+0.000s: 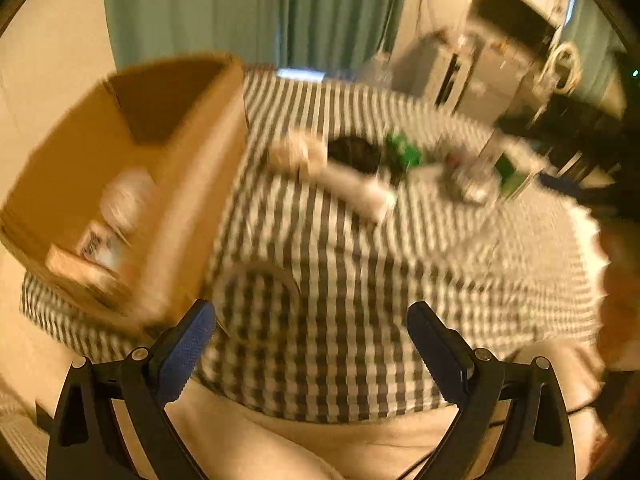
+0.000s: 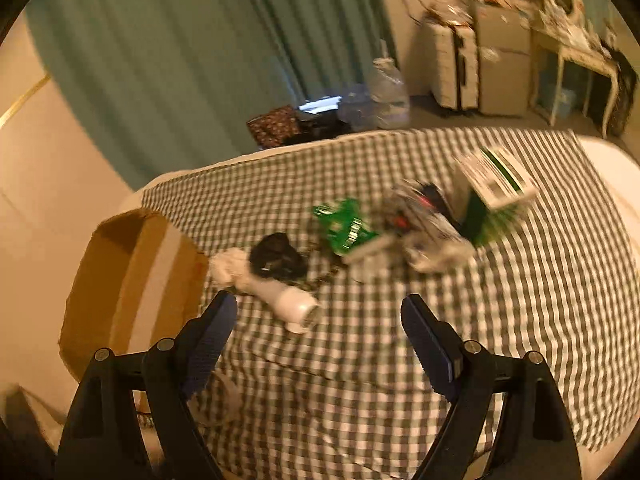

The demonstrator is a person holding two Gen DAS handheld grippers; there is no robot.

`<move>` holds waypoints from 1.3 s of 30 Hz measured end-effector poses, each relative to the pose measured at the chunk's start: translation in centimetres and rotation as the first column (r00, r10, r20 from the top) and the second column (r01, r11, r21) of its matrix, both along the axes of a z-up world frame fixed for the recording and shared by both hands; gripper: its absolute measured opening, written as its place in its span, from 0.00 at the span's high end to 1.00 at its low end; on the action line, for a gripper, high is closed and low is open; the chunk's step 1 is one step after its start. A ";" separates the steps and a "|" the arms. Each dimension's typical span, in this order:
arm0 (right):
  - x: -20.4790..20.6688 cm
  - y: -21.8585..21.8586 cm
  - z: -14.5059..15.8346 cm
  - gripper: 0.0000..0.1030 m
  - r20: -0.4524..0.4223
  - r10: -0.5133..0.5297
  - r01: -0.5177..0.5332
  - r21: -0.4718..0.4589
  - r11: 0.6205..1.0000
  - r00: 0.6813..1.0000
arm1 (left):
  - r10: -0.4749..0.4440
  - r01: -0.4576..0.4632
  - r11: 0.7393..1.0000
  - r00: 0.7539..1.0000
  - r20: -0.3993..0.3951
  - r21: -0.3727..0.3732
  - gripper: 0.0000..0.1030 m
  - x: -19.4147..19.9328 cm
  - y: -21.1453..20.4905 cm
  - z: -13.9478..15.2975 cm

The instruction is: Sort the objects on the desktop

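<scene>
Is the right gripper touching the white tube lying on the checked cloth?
Apart. In the right wrist view the right gripper has its jaws wide open, and bare checked cloth shows between each of them and the white tube.

A teal curtain (image 2: 168, 60) fills the upper left. At upper right stand a pale suitcase (image 2: 454, 68), a grey cabinet (image 2: 506, 76) and a white side table (image 2: 576, 64). Clear plastic bottles (image 2: 384, 92) sit at upper centre.

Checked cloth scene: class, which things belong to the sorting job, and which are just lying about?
Job: cardboard box; white cylinder; black bundle; green packet; green-and-white carton.
Lying about: curtain; suitcase; clear bottles.
</scene>
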State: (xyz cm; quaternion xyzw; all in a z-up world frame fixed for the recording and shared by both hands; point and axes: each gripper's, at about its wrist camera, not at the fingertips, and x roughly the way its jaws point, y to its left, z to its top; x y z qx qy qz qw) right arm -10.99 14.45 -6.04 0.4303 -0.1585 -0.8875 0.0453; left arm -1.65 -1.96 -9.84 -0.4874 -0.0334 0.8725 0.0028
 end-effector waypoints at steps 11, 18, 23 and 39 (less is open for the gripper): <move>-1.1 6.1 -5.6 0.18 0.069 -0.070 0.067 0.041 0.997 0.995 | 0.296 -0.265 0.947 0.940 0.173 -0.179 0.04 -5.3 0.1 -8.3; -5.5 7.7 -8.1 0.18 0.059 -0.068 0.063 0.086 0.994 0.996 | 0.376 -0.330 0.897 0.919 0.115 -0.295 0.00 -7.3 0.8 -10.2; -9.9 7.0 -9.2 0.18 0.039 -0.048 0.042 0.146 0.988 0.998 | 0.367 -0.329 0.886 0.928 0.061 -0.326 0.00 -7.8 1.4 -10.8; -6.5 9.0 -9.3 0.74 0.160 -0.065 0.058 0.048 0.997 0.985 | 0.176 -0.169 0.982 0.982 0.074 -0.083 0.19 -5.2 3.3 -8.2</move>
